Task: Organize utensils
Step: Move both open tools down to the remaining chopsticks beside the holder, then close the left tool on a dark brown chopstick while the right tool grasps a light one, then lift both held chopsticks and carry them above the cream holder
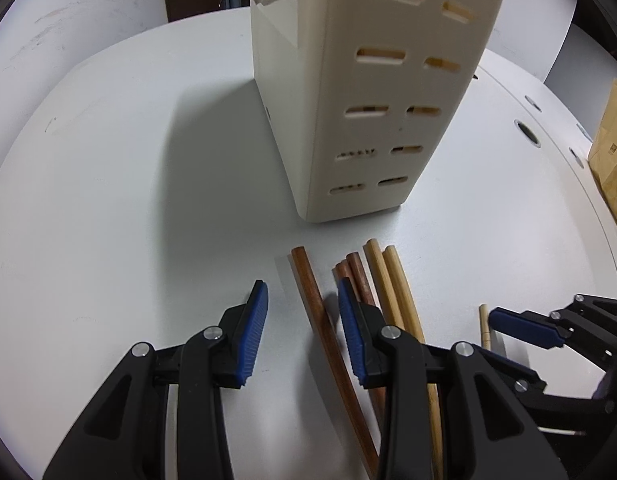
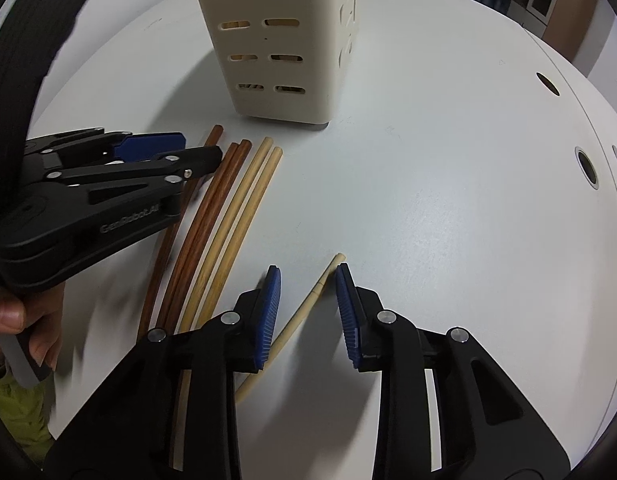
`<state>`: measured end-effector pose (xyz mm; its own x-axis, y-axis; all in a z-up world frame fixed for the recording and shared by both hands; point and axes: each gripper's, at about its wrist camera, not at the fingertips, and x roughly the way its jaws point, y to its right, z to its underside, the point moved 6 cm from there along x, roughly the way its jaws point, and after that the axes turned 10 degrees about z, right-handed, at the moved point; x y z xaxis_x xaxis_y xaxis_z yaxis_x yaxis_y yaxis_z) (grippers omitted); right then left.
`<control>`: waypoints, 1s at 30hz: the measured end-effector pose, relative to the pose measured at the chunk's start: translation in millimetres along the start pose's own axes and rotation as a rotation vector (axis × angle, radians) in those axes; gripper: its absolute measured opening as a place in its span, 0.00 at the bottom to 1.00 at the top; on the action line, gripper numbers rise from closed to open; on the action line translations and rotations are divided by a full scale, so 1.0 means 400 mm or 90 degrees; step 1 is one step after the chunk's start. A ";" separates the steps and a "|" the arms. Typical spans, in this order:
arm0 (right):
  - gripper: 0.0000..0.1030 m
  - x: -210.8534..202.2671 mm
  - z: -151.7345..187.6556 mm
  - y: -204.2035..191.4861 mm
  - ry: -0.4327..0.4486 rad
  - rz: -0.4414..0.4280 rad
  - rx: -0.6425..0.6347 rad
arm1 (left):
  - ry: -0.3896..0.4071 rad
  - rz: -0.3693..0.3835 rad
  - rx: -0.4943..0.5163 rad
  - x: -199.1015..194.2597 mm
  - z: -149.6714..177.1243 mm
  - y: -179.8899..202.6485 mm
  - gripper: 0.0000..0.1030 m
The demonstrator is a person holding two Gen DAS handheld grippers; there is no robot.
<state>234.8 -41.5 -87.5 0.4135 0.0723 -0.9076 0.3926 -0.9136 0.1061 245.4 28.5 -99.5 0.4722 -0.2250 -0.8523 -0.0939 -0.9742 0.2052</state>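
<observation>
Chopsticks lie loose on the white worktop (image 1: 108,200), in front of a cream slotted holder (image 1: 372,92) standing upright. Through the holder's lower slots something dark and tan shows inside; can't tell what. Holder top cut off in both views.

Group near the holder: one dark stick (image 1: 316,312) apart on the left, two dark sticks (image 2: 212,216) side by side, then two pale sticks (image 2: 244,208) side by side. A single pale stick (image 2: 308,304) lies well apart to their right.

Left hand-held gripper (image 1: 302,300) points steeply down over the lone dark stick, which runs between the blue pads; pads not pressing it, jaws released. Its right finger (image 1: 350,320) covers part of the dark pair. Lower ends of all sticks are hidden under the gripper bodies.

Right hand-held gripper (image 2: 307,280) points steeply down, straddling the single pale stick; pads stand either side of it with gaps visible, nothing clamped. The stick's far tip sits just past the right pad (image 2: 344,300).

In the right wrist view a hand (image 2: 24,320) grips the left tool's handle at the frame's left edge, thumb visible, blurred. Yellow-green fabric (image 2: 16,408) below it, cut off. Brown box (image 1: 612,160) at the worktop's right edge in the left wrist view, partly out of frame.
</observation>
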 end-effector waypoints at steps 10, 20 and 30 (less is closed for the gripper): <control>0.30 0.027 -0.015 0.043 -0.018 -0.010 0.013 | 0.000 -0.009 0.007 0.011 -0.002 0.018 0.35; 0.10 0.034 -0.003 0.042 -0.006 -0.008 0.002 | -0.002 0.003 0.029 0.006 0.003 0.017 0.18; 0.04 0.039 -0.009 0.061 0.011 -0.047 0.031 | -0.004 0.000 0.042 0.007 -0.002 0.023 0.06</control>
<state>253.9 -61.3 -97.7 0.3997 0.1471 -0.9048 0.3818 -0.9241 0.0185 246.3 18.9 -99.5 0.4665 -0.2243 -0.8556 -0.1515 -0.9733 0.1726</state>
